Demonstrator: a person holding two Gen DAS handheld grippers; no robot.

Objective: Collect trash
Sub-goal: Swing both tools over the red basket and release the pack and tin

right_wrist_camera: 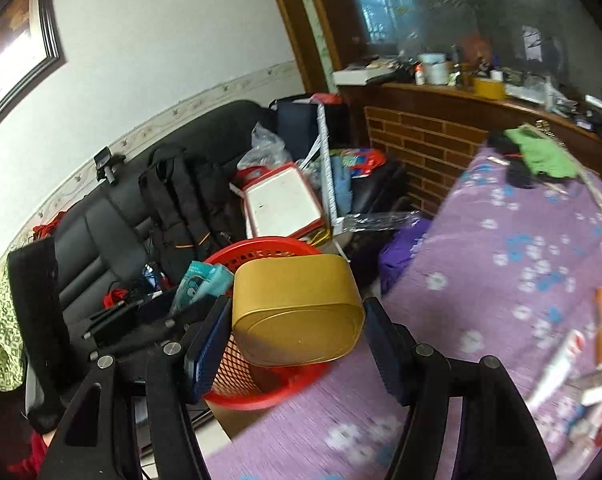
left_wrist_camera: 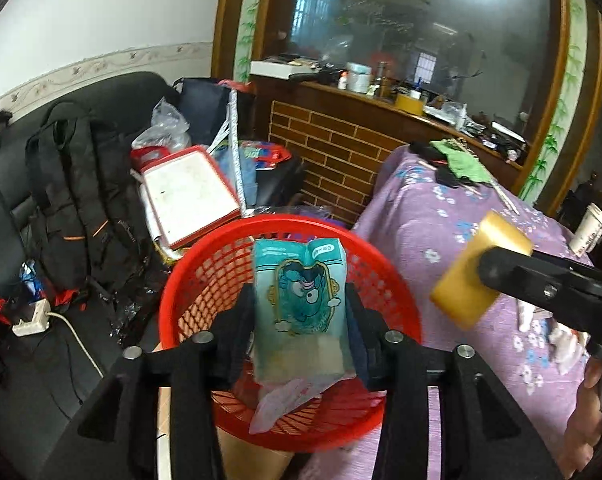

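Observation:
My left gripper [left_wrist_camera: 301, 312] is shut on a teal tissue pack [left_wrist_camera: 303, 312] with a cartoon face, held above the red mesh basket [left_wrist_camera: 189, 280]. A pink-white wrapper [left_wrist_camera: 285, 400] lies in the basket under it. My right gripper [right_wrist_camera: 297, 320] is shut on a gold oval tin [right_wrist_camera: 297, 312] over the basket's [right_wrist_camera: 257, 250] near rim; the tin also shows in the left wrist view [left_wrist_camera: 477, 272] to the right of the basket. The teal pack [right_wrist_camera: 201, 280] and left gripper show at the left in the right wrist view.
The basket stands beside a table with a purple flowered cloth [left_wrist_camera: 421, 208]. More scraps lie on the cloth at the right [right_wrist_camera: 573, 368]. A black sofa with a backpack [left_wrist_camera: 73, 184] and a red-framed board [left_wrist_camera: 189, 196] is behind. A brick counter [left_wrist_camera: 341, 152] stands at the back.

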